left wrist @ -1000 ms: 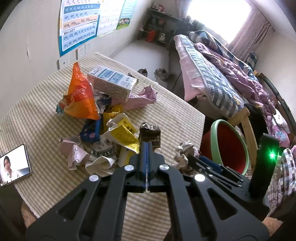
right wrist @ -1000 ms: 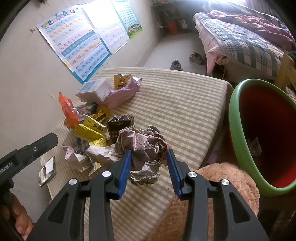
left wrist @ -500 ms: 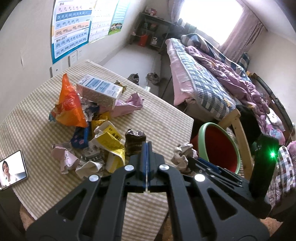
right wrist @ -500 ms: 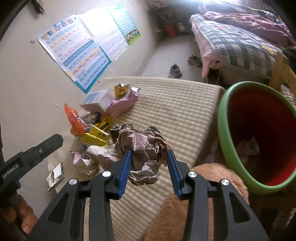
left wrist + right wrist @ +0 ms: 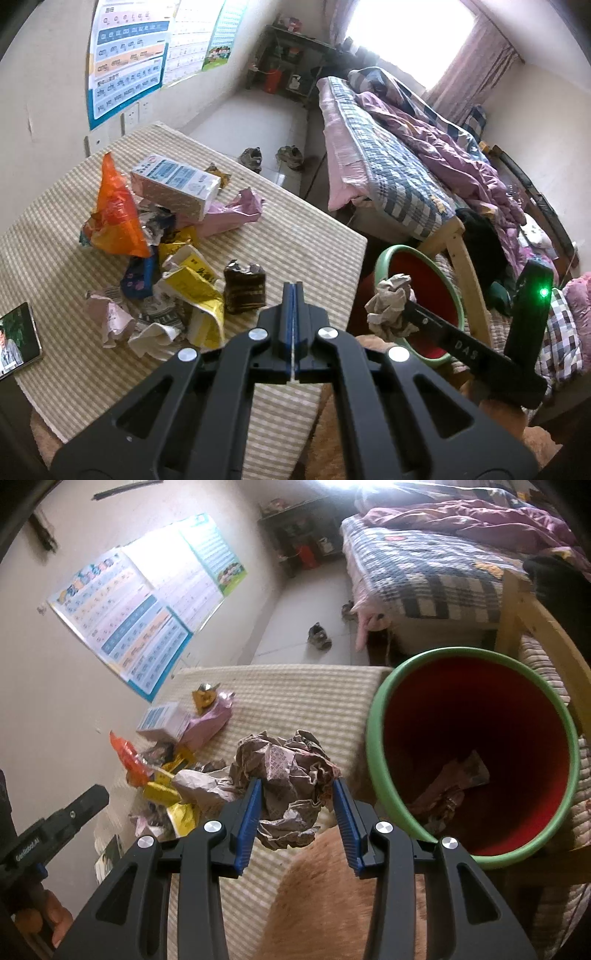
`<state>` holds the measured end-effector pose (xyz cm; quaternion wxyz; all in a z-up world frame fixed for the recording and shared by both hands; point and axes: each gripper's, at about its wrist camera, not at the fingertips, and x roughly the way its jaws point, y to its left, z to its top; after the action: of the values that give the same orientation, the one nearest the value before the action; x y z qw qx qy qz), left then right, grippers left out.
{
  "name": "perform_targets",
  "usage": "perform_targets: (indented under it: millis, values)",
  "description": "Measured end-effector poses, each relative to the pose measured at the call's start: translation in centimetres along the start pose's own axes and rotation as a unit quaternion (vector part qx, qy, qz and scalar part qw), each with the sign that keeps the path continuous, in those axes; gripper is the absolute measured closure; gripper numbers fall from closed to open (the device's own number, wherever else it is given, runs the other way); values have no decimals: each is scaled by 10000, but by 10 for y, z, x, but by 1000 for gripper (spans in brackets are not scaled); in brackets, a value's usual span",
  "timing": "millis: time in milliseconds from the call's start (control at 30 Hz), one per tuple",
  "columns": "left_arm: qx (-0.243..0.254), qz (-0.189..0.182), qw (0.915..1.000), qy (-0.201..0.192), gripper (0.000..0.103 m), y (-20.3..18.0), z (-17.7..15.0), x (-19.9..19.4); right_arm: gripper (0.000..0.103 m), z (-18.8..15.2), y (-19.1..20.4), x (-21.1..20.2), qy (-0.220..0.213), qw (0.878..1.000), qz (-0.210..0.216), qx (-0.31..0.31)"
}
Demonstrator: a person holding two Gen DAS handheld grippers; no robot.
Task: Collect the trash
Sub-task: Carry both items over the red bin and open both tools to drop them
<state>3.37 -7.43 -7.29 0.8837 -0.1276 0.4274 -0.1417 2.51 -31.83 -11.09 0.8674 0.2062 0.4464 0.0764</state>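
Beside the bin (image 5: 476, 755), right gripper (image 5: 297, 806) grips a paper wad (image 5: 286, 775) — carry step; next, centre over the opening, release; left gripper (image 5: 293, 325) shut, empty

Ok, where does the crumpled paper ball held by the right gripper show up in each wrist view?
Left wrist: the crumpled paper ball sits right of centre, at the tip of the right gripper, in front of the bin's near rim.
Right wrist: the ball fills the lower centre, clamped between the blue jaws, left of the bin.
Shared landmark: the green-rimmed red bin.
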Motion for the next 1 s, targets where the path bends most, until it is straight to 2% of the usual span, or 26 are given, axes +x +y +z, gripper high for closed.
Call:
perform_targets:
  millis: [200,333,400,433,633,833,900,1000]
  values:
    - [196,-306,9993,-2,103,-25,5,6,64,8,-22,-9,-160,9995,-129,237]
    - [442,-160,9989,-87,103,-31,6,7,64,11,-39,-17,-249,9986,-231,404]
    - [362,-11,9993,-107,85,-17,6,8,64,10,-43,-17,-235,9984,-268,444]
    - [220,61,9997,8,60,-2,5,14,64,9,-45,-16,-194,9983,-275,472]
    - [-277,563,9971,437,55,52,-8,36,64,2,-43,-5,11,9987,-191,469]
    - [-531,803,9925,759,44,66,-16,65,63,-1,-36,-2,72,9993,-114,360]
    - [-723,775,9903,904,44,71,-15,78,63,-2,-36,-2,87,9992,-105,374]
    - [-640,890,9883,1064,44,69,-17,93,63,-2,-37,-2,98,9992,-99,379]
